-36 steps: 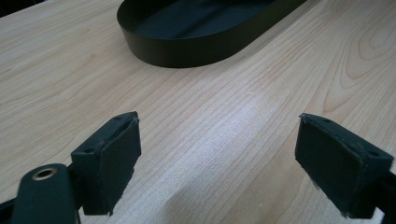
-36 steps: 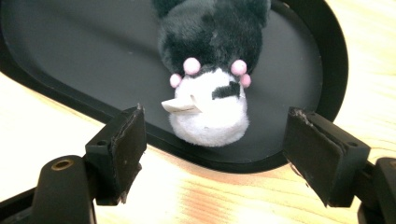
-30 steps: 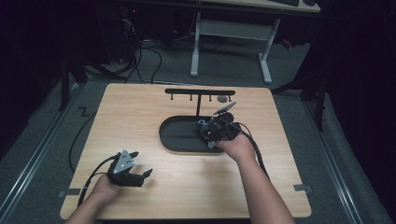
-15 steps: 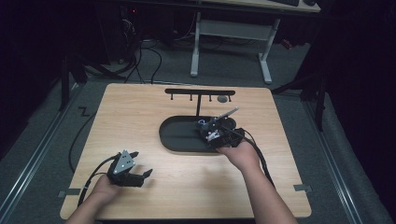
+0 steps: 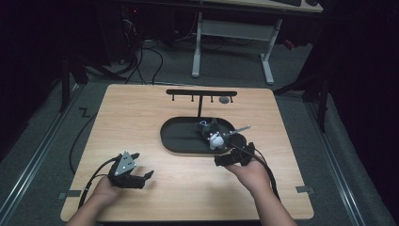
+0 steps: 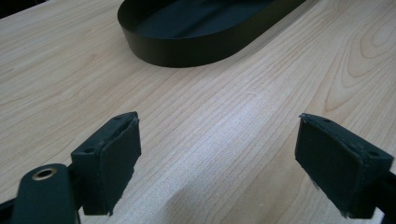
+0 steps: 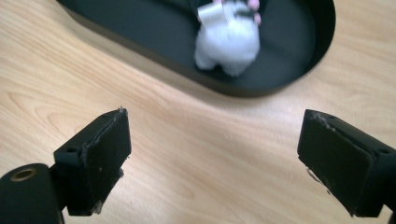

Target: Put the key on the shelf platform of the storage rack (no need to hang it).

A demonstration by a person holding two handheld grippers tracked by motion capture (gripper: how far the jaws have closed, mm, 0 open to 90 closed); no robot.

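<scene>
grippers: 2 (image 5: 136, 176) (image 5: 221, 161) | black oval tray: 1 (image 5: 179, 139) | plush toy: 1 (image 5: 215, 139) | hook rack: 1 (image 5: 200, 93) | wooden table: 1 (image 5: 136, 117)

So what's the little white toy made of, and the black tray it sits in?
The white toy looks like soft plush: fuzzy, rounded outline, no shine. The black tray looks like thin metal or hard plastic with a matte finish: a crisp, even wall and dull surface. Which of the two is hard to tell.

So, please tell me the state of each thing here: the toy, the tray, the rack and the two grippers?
Toy: lying in the tray, released, nothing touches it.
Tray: flat on the table, holds the toy.
Rack: upright behind the tray, one small item on a hook.
Left gripper: open, empty, over bare table.
Right gripper: jaws just opening, now open, empty, outside the tray.
</scene>
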